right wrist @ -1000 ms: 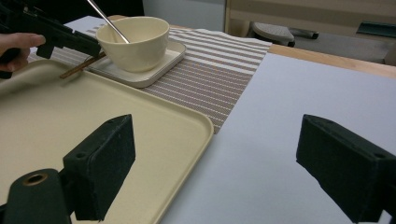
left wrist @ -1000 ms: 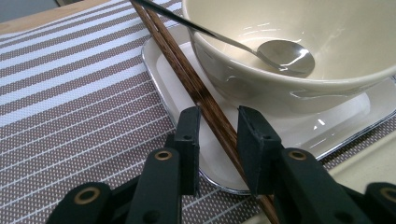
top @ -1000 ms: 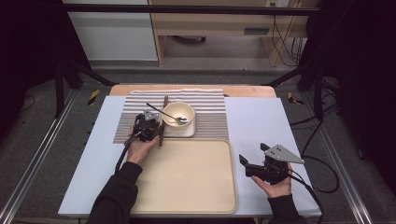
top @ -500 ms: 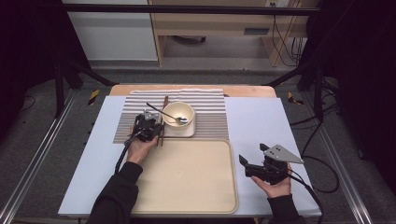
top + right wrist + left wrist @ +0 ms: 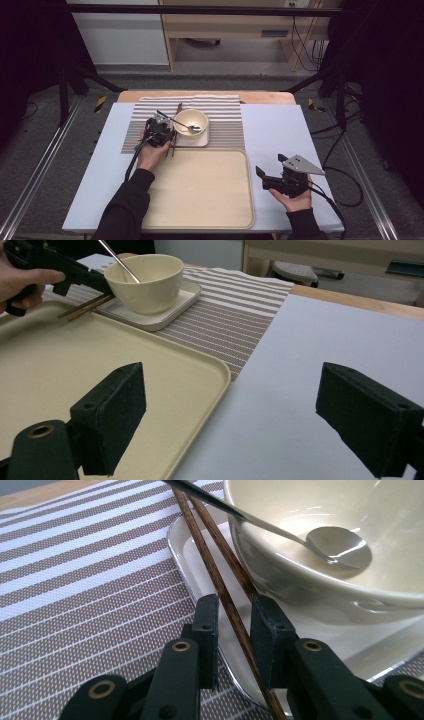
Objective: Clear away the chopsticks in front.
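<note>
High view, desk (image 5: 280, 145): white sheet under everything; right hand-held gripper (image 5: 266, 178) rests on it beside the tray, jaws spread wide, empty.
Tray (image 5: 200, 200): broad beige, bare, between both hand-held grippers.
Placemat (image 5: 225, 120): striped cloth, lying under and beyond the left hand-held gripper.
Bowl (image 5: 320, 555): cream, on a square saucer (image 5: 200, 555), just right of the left jaws; likely heavy, breakable.
Spoon (image 5: 340, 547): metal, inside the bowl.
Chopsticks (image 5: 225, 590): thin, stiff, light wood, probably slippery; they run between the left hand-held gripper (image 5: 235, 617) jaws, which stand narrowly apart, not yet pinching. Best gripped mid-length, both sticks together.
</note>
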Motion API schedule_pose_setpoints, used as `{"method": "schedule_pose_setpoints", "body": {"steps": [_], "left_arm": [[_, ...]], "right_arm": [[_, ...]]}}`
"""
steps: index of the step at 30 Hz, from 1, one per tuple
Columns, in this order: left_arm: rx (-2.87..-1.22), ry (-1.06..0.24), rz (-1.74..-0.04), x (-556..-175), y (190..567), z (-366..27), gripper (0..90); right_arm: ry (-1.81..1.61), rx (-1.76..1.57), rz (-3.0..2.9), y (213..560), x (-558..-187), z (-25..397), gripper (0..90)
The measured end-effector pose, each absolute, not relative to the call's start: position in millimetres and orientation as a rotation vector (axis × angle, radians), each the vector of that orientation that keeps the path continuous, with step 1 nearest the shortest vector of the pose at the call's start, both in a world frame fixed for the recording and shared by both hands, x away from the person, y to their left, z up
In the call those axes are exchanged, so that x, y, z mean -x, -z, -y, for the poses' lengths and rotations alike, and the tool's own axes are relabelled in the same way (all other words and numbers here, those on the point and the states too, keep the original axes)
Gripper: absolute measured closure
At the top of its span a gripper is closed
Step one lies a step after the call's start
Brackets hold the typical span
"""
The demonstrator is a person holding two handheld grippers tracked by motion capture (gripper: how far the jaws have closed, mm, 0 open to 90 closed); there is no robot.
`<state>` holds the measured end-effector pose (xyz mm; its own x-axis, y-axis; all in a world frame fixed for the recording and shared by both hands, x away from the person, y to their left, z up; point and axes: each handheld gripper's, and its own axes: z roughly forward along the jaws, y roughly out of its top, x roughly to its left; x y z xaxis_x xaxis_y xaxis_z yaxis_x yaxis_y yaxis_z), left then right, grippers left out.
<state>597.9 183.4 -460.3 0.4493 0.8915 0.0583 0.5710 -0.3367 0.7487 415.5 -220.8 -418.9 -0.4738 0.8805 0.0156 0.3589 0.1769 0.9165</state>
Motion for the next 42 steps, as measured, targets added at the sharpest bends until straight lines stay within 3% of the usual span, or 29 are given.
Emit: {"method": "schedule_pose_setpoints", "body": {"steps": [17,42], "left_arm": [[-2.008,-0.648,-1.273,-603.6,462.0,-180.3,84.6],[-1.932,-0.654,-1.281,-586.4,444.1,-207.6,85.3]], "right_arm": [[-1.276,-1.168,-1.930,419.1,-416.0,220.8,12.9],[-1.281,-1.165,-1.927,418.0,-415.6,222.1,11.2]]}}
